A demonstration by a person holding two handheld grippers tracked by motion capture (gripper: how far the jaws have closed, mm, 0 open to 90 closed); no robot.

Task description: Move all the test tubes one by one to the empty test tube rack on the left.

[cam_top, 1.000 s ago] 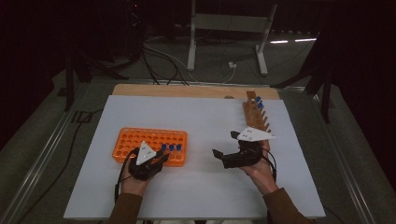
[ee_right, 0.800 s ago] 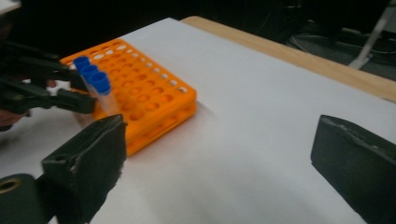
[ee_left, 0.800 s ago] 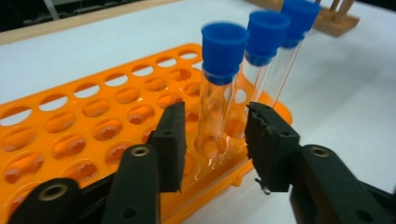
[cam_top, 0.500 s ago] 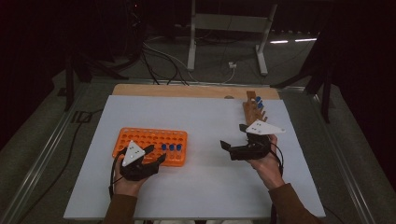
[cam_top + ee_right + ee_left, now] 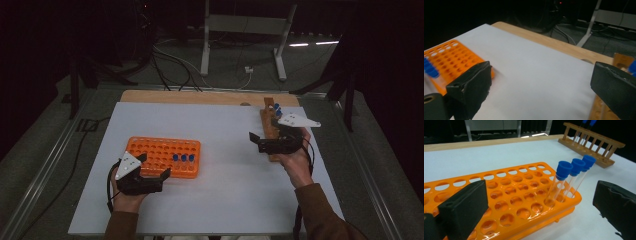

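Both tools empty, jaws apart; blue-capped tubes (image 5: 571,180) in the orange rack (image 5: 162,156) look light, slippery, fragile: grip below caps.

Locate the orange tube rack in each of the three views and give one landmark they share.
High view: orange rack left of centre, in front of the left gripper.
Left gripper view: it spans the lower left, between the open jaws.
Right gripper view: at the left edge, partly behind one jaw.
Shared landmark: the blue-capped tubes at the rack's end.
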